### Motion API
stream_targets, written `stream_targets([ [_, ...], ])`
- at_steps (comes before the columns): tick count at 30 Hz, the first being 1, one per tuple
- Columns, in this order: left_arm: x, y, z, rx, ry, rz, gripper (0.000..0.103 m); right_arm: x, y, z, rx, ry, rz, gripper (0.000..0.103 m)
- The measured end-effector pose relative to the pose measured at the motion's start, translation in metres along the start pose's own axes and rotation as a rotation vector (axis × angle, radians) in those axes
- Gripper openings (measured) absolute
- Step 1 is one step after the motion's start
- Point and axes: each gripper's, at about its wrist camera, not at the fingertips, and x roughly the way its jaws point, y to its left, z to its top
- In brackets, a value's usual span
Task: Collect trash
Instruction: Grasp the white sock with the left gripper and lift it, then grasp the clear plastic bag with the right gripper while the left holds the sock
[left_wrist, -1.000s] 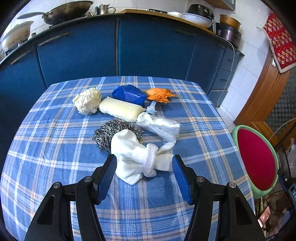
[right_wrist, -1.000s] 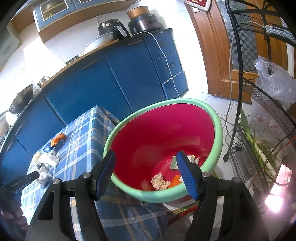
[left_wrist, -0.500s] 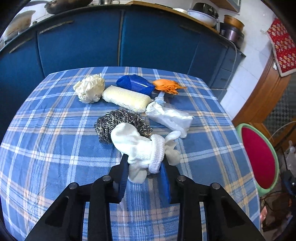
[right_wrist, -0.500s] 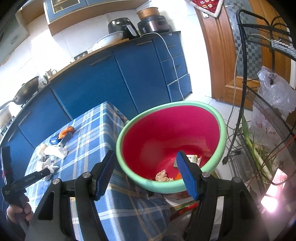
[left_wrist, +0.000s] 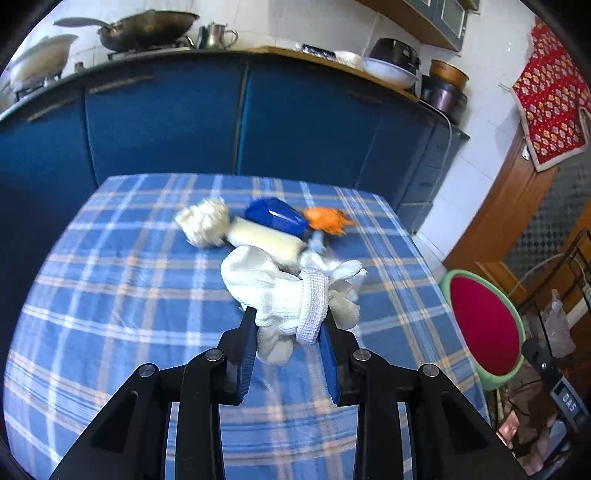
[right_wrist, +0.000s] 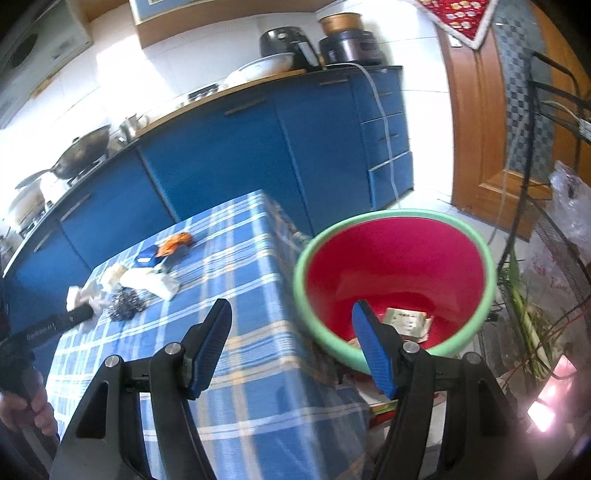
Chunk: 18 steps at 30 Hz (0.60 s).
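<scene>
Two handheld grippers work over a table (left_wrist: 110, 332) draped in blue plaid cloth. At left, the left gripper (left_wrist: 288, 325) has its blue pads clamped on a bundle of white gloves (left_wrist: 280, 291), raised clear of the cloth. Beyond it lie a crumpled white paper ball (left_wrist: 203, 225), a pale yellow sponge (left_wrist: 262, 240), a blue wrapper (left_wrist: 275, 218) and an orange scrap (left_wrist: 327, 219); a steel scourer (right_wrist: 125, 302) rests near the bundle in the right wrist view. At right, the right gripper (right_wrist: 291, 350) hangs with jaws wide and nothing between them, just before the red, green-rimmed bin (right_wrist: 399, 258) beside the table, with paper scraps (right_wrist: 406, 321) at its bottom.
</scene>
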Motion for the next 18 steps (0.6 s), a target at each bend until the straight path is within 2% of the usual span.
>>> stream_targets([
  [6, 0.004, 0.020, 0.016, 0.000, -0.018, 0.062, 0.032, 0.012, 0.032, 0.005, -0.062, 0.046, 0.043, 0.070],
  [10, 0.008, 0.033, 0.023, 0.012, -0.058, 0.106, 0.032, 0.027, 0.058, 0.009, -0.115, 0.088, 0.075, 0.070],
  [14, 0.017, 0.052, 0.025, 0.003, -0.094, 0.173, 0.032, 0.051, 0.083, 0.011, -0.167, 0.149, 0.102, 0.075],
  [18, 0.029, 0.072, 0.023, -0.036, -0.097, 0.197, 0.032, 0.078, 0.103, 0.010, -0.200, 0.198, 0.101, 0.075],
])
